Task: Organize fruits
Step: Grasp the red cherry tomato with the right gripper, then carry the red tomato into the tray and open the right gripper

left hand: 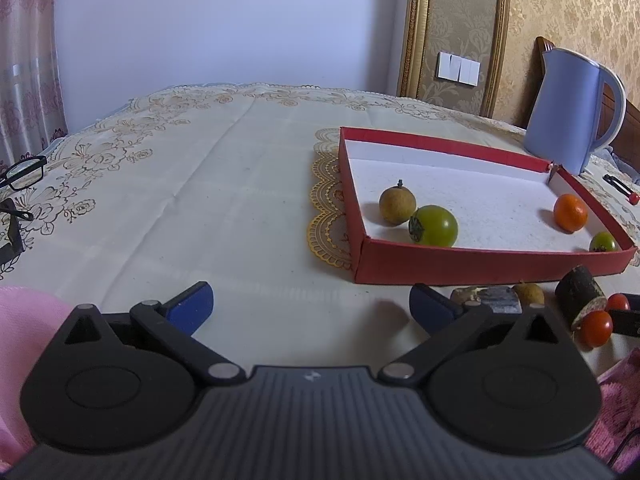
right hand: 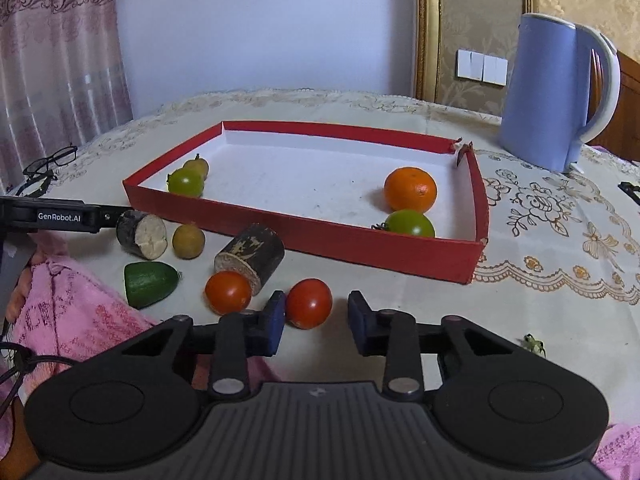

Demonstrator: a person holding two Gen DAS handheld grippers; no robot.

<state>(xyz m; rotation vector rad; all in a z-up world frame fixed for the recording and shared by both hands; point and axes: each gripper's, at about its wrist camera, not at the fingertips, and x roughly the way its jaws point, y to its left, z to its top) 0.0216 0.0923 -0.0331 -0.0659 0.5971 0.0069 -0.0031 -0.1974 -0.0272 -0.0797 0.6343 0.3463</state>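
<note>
A red tray holds an orange, two green tomatoes and a brown longan. In front of it lie two red tomatoes, another longan, a green cucumber piece and two dark sugarcane stubs. My right gripper is open, its jaws on either side of the nearer red tomato. My left gripper is open and empty over bare cloth, left of the tray.
A blue kettle stands behind the tray's right corner. Black glasses lie at the table's left edge. Pink cloth lies at the near left. A lace tablecloth covers the table.
</note>
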